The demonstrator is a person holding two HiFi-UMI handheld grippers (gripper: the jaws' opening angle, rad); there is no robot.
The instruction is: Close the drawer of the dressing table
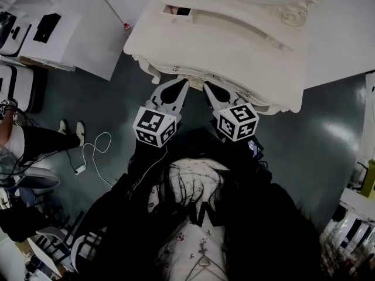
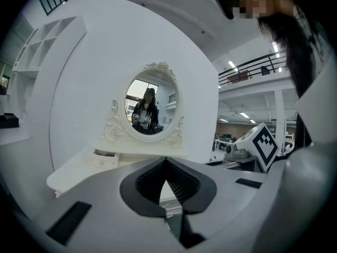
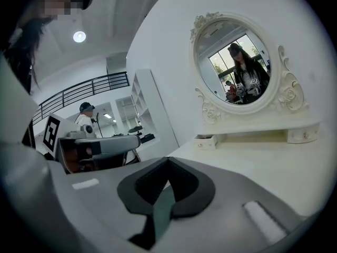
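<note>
Dark grey glossy floor spreads around the cream-white carved dressing table at my twelve o'clock. Its oval mirror in a scrolled white frame stands at the table's far side. My left gripper and right gripper hang side by side just at the table's front edge, each with its jaws pressed together and nothing between them. The small white drawer sits at eleven o'clock on the tabletop, pulled out, well apart from both grippers.
</note>
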